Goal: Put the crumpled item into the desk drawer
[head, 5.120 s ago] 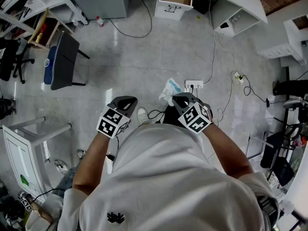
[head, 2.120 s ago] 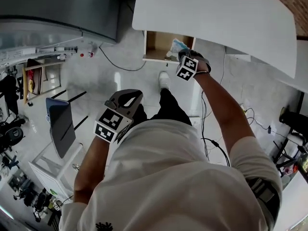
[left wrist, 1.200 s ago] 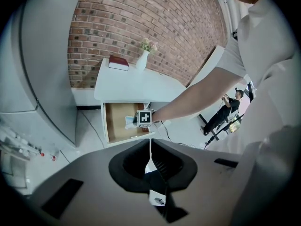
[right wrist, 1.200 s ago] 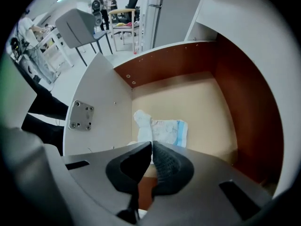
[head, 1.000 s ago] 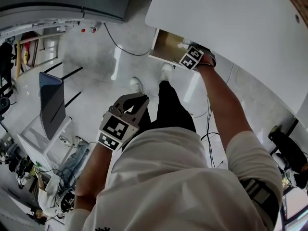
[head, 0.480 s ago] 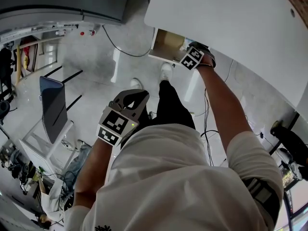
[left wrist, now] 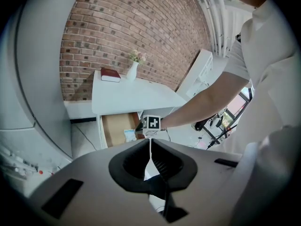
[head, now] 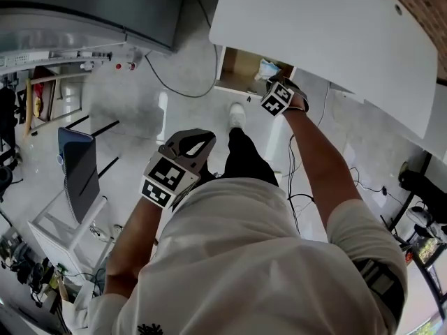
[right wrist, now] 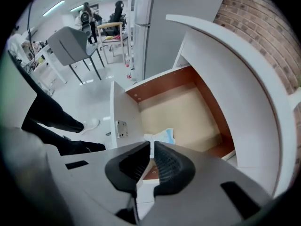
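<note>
Crumpled item [right wrist: 162, 136] lies loose on the drawer [right wrist: 121, 114] floor, near the front panel. Right gripper [right wrist: 150, 147] is just above it, jaws together, empty. Desk [head: 321, 33] top overhangs the drawer's rear; the front part is open from above. Shoe [head: 236, 114] on the floor beside the drawer. Left gripper [left wrist: 150, 147] well apart at the waist, jaws together, empty.

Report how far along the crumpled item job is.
Done: the crumpled item lies on the floor of the open drawer, clear of the right gripper, whose fingers are together on nothing. In hand: nothing; the left gripper is shut and empty too. Left: only shutting the drawer, if wanted.
</note>
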The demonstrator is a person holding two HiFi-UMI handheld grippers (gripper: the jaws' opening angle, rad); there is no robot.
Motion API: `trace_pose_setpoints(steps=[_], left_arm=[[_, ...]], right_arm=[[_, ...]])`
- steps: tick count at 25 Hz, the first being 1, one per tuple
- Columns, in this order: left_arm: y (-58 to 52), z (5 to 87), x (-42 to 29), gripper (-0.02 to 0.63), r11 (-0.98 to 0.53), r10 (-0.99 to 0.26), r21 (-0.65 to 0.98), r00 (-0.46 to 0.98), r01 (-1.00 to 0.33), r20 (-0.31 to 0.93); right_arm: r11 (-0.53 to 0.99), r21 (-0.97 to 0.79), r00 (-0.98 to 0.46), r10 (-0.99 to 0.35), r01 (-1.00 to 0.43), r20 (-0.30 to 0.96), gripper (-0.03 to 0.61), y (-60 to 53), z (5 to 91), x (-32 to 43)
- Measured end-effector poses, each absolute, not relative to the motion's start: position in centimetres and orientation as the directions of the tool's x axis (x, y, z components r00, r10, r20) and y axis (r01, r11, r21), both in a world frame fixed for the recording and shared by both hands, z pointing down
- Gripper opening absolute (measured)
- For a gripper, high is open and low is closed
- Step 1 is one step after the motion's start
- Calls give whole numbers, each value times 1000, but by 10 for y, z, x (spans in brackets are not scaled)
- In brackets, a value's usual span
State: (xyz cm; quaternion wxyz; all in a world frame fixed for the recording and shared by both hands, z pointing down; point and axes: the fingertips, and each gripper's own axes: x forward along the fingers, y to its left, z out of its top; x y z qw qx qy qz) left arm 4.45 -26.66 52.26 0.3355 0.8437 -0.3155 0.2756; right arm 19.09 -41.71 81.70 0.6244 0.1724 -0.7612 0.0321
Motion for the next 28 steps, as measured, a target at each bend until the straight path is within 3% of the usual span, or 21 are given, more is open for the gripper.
trace_pose_setpoints(steps=[28], left_arm=[[-110, 436, -43, 29, -740, -375, 298, 738, -603, 561]], right_arm=[[835, 227, -216, -374, -501, 902, 34, -199, 620, 146]])
